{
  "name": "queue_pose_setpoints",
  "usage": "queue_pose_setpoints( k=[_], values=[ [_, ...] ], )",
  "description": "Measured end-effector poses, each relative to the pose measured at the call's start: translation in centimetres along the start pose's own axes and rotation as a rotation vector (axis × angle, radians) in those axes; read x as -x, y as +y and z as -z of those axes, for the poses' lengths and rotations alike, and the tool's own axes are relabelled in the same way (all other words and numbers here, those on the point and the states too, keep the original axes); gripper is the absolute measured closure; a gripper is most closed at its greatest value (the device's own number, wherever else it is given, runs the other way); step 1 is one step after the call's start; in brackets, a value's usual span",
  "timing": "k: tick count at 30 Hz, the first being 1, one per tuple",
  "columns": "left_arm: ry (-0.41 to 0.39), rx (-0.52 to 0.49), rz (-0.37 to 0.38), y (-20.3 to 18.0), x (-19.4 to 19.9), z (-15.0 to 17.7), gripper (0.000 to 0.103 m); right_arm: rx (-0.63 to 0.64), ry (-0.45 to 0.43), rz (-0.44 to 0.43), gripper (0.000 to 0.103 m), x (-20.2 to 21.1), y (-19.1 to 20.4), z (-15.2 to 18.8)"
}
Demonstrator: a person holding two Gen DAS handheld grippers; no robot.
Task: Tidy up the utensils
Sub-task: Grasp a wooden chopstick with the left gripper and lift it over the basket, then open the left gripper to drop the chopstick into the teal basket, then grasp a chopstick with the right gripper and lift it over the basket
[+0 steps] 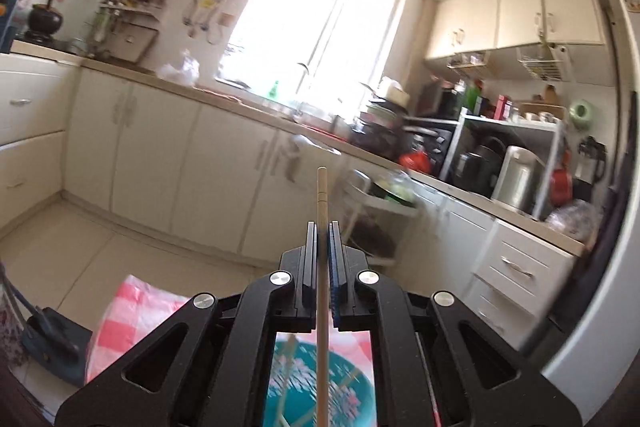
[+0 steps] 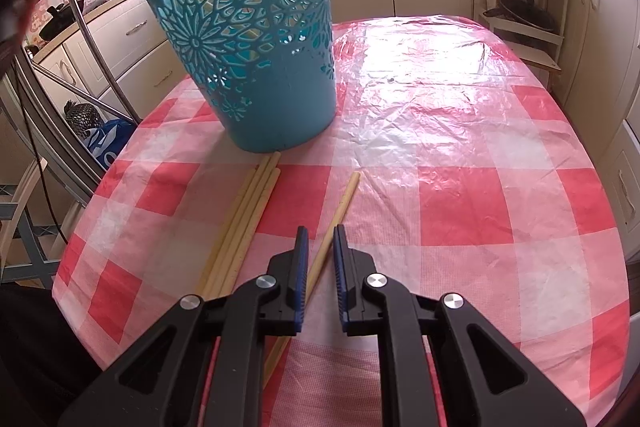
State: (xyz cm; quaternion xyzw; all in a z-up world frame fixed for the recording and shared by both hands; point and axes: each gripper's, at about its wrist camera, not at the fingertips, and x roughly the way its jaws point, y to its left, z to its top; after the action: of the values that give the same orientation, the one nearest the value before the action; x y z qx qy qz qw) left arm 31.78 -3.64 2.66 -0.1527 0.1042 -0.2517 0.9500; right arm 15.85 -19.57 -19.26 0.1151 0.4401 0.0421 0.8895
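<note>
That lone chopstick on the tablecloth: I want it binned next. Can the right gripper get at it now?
Probably yes. The right gripper is open, its fingers either side of the lone chopstick, with nothing covering it.

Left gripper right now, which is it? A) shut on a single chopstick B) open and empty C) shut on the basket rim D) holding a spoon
A: in the left wrist view the left gripper is closed on one wooden chopstick, which sticks out past the fingertips, with the teal basket visible below it.
</note>
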Motion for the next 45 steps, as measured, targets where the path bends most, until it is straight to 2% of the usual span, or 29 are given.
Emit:
queue_pose_setpoints(
  k=[6,10,18,22,24,29,34,38,41,45],
  values=[
    [0.004,-0.062,-0.116,0.0,-4.2,1.3,0.098,0.002,-0.002,-0.003,0.090,0.0,-0.1,0.0],
    [0.031,-0.100,-0.168,0.5,-5.1,2.3,0.098,-0.010,0.001,-0.015,0.090,0.0,-0.3,-0.1],
    [0.103,-0.115,-0.191,1.4,-4.6,4.5,0.098,-0.025,0.003,-0.026,0.090,0.0,-0.4,-0.2],
    [0.165,-0.126,-0.198,1.5,-4.0,5.4,0.096,-0.033,0.009,-0.034,0.090,0.0,-0.5,-0.3],
    [0.192,-0.111,-0.205,1.9,-3.1,5.6,0.089,-0.046,0.013,-0.045,0.090,0.0,-0.8,-0.3],
    [0.187,-0.086,-0.260,2.5,0.5,5.6,0.051,-0.080,0.024,-0.068,0.089,0.1,-1.3,-0.4],
    [0.183,-0.084,-0.300,2.5,3.7,5.7,0.033,-0.039,0.025,-0.021,0.089,0.1,-0.5,-0.3],
    [0.199,-0.048,-0.312,2.9,5.8,6.0,0.028,0.006,0.029,0.039,0.091,-0.1,0.5,-0.5],
    [0.209,-0.028,-0.306,3.3,6.6,6.1,0.027,0.100,0.026,0.120,0.093,-0.3,1.9,-0.3],
    [0.211,-0.036,-0.329,3.9,6.7,6.1,0.027,0.113,0.061,0.116,0.095,0.0,1.8,-0.4]
  ],
)
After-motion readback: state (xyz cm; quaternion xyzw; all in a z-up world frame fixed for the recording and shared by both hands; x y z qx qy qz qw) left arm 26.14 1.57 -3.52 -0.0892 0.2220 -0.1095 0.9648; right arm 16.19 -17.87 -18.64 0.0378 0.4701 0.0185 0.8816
